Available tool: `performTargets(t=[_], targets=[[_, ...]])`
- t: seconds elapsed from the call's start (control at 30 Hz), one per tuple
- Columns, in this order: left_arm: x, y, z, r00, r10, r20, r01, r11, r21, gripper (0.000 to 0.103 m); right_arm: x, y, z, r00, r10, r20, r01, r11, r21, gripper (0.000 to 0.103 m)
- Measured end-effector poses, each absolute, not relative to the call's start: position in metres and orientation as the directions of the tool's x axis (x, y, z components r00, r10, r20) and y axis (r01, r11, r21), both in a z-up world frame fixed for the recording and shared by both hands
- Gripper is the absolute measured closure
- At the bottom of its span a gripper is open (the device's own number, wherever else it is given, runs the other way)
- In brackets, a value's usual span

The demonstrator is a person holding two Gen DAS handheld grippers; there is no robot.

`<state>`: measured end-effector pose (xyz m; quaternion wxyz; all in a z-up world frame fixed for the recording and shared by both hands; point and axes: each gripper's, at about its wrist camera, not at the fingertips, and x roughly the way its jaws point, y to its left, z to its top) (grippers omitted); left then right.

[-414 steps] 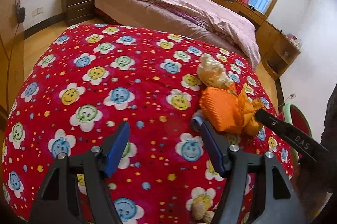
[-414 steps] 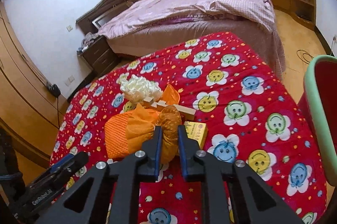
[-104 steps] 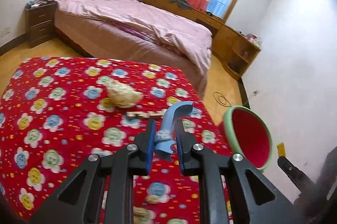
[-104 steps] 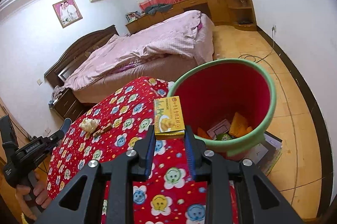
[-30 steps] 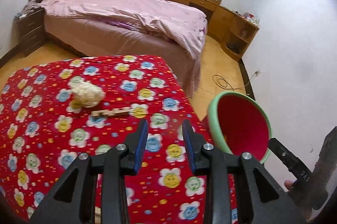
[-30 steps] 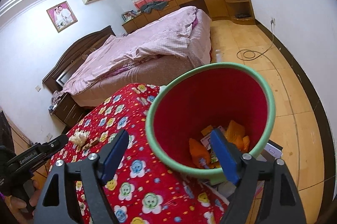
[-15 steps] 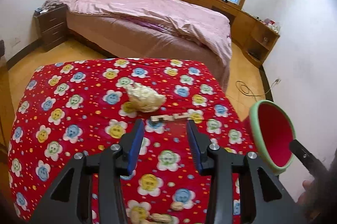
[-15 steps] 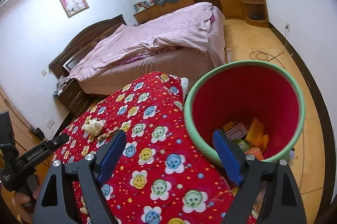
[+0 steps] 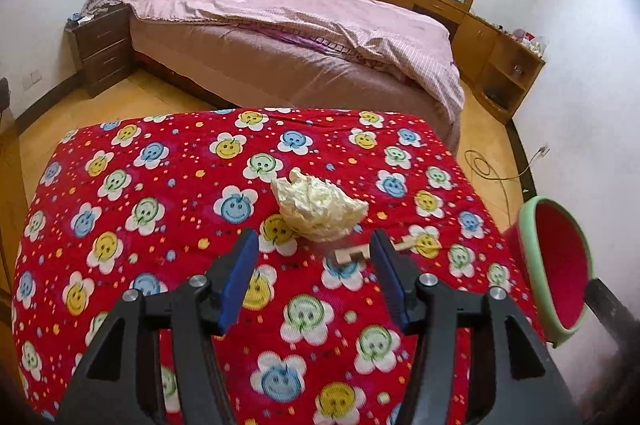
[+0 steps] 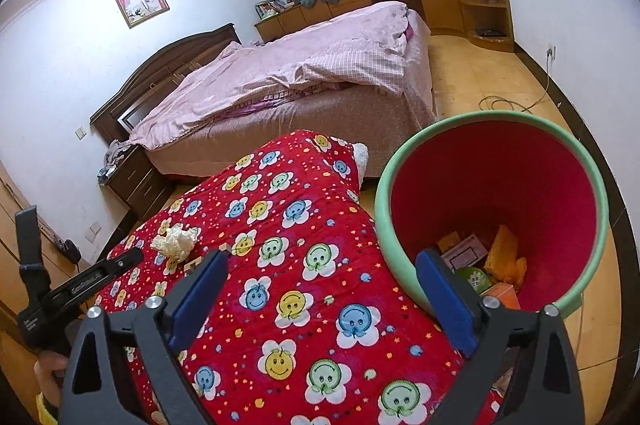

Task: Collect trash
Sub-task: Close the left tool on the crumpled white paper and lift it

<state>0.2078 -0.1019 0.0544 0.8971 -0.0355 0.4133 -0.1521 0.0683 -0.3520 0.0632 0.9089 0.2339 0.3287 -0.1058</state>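
A crumpled cream paper wad point(image 9: 318, 211) lies on the red flowered cloth point(image 9: 160, 185), with small wooden pieces point(image 9: 352, 255) just right of it. My left gripper point(image 9: 314, 271) is open and empty, a little short of the wad. The wad also shows far left in the right wrist view point(image 10: 176, 243). My right gripper point(image 10: 320, 289) is wide open and empty above the cloth, beside the red bin with a green rim point(image 10: 404, 153). The bin holds orange wrapping and small boxes point(image 10: 480, 265). The bin's rim also shows at the right of the left wrist view point(image 9: 528, 245).
A bed with a pink cover point(image 9: 300, 25) stands behind the table. A nightstand point(image 9: 102, 49) is at its left, wooden cabinets point(image 9: 500, 65) at the right. A cable point(image 9: 492, 169) lies on the wooden floor. The other handle point(image 10: 80, 285) shows at the left.
My left gripper has opened wider and come closer to the paper wad. My right gripper has drawn slightly back from the bin, still open.
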Motion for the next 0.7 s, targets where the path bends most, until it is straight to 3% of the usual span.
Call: performTargets(t=[0.47,0.7], targets=[[0.260,-0.131,0.020,0.580,-0.265,-0.770,0.250,0.958,-0.141,0.045,0.084,-0.372,0.031,0.734,-0.032,-0.679,0.385,0.843,0.376,0.005],[0.270,-0.132,0.004,0.543,-0.302,-0.783,0.233,0.951,-0.204,0.045,0.085,-0.378,0.027,0.728,-0.034,-0.685,0.396,0.836,0.380,0.005]])
